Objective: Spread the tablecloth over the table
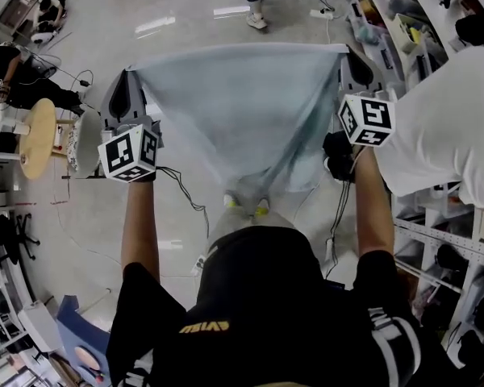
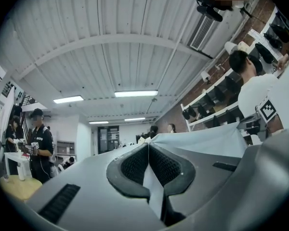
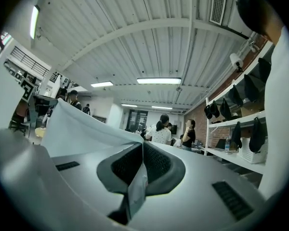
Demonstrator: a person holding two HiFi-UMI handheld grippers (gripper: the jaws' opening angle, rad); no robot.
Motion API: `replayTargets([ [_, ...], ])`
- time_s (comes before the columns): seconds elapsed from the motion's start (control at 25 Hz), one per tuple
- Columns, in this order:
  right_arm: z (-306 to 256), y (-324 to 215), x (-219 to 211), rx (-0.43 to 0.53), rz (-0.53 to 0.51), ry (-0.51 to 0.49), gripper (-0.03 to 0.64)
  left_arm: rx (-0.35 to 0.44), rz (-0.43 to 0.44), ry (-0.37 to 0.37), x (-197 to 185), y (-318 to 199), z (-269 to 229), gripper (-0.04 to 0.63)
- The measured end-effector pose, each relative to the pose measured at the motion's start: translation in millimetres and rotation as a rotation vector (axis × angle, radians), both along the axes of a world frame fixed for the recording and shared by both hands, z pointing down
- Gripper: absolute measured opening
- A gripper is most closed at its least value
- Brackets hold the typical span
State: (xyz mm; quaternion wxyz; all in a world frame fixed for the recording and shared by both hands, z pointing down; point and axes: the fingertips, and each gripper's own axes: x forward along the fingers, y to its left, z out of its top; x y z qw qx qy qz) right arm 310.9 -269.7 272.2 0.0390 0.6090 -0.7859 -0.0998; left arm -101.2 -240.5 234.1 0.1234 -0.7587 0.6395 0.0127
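**Head view:** A person holds the pale blue tablecloth (image 1: 242, 107) stretched in the air between the left tongs (image 1: 131, 72) and the right tongs (image 1: 348, 53). Each is clamped on one upper corner. The top edge runs taut from one to the other, and the rest hangs down and narrows toward the person's feet above the floor (image 1: 185, 14). A small round wooden surface (image 1: 36, 135) stands off to the left, well apart from the cloth. A person in a white shirt (image 1: 444, 127) stands close by on the right, beside the shelves (image 1: 444, 240). Which surface is to be covered cannot be told from here.

**Left gripper view:** The left tongs (image 2: 148, 170) are pressed together on a fold of the tablecloth (image 2: 202, 141), which runs out to the right as a broad sheet.

**Right gripper view:** The right tongs (image 3: 140, 170) are likewise shut on the tablecloth (image 3: 82, 126), whose sheet rises away to the left.

The cloth appears to be opened out and carried, not yet laid. The next move likely calls for bringing it above the surface and keeping both corners gripped and wide apart. The cloth would then be lowered so the hanging part drapes across first, without bunching.
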Motion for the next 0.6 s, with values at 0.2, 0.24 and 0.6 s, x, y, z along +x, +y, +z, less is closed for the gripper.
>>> replayTargets([
  [0.2, -8, -34, -15, 0.01, -0.025, 0.013, 0.008, -0.004, -0.014, -0.007, -14, -35, -2, 0.02],
  [0.24, -10, -41, -18, 0.012, -0.027, 0.018, 0.008, -0.005, -0.016, -0.009, -17, -41, -3, 0.02],
  [0.6, -22, -119, -45, -0.006, 0.011, 0.057, 0.008, -0.029, 0.037, 0.029, -47, -137, 6, 0.02],
])
